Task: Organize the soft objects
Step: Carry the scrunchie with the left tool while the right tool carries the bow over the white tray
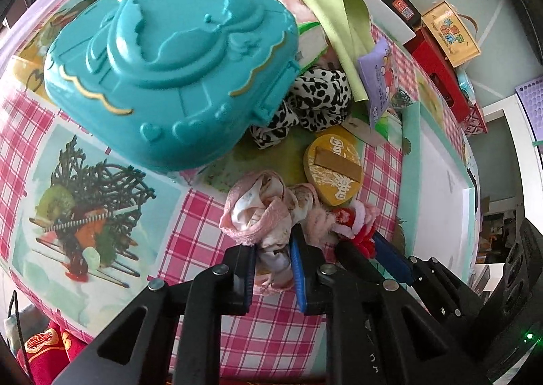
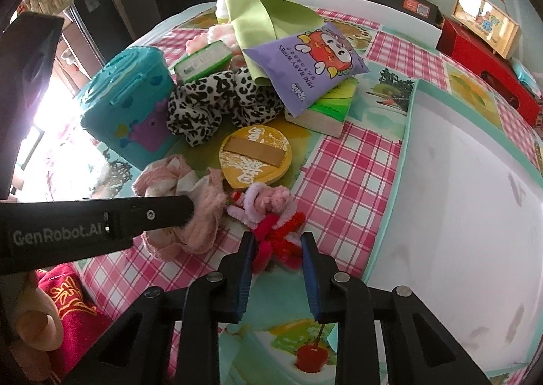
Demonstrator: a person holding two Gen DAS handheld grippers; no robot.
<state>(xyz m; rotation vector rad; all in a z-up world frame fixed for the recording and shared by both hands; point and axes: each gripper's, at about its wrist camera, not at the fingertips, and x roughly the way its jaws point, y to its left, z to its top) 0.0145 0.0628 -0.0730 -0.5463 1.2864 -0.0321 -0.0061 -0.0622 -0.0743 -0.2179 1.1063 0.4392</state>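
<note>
A crumpled pink and white cloth lies on the checked tablecloth. My left gripper is shut on its near end, and cloth fills the gap between the blue pads. From the right wrist view, that gripper's black body reaches in from the left onto the same cloth. Just to the right lies a red and pink fuzzy pipe-cleaner flower. My right gripper is shut on its red part, which both pads touch. A leopard-print soft piece lies farther back.
A teal plastic case stands at the left, and a round yellow wooden piece just behind the flower. A purple wipes pack, a green cloth and a book are piled behind. A white board with a teal rim fills the right.
</note>
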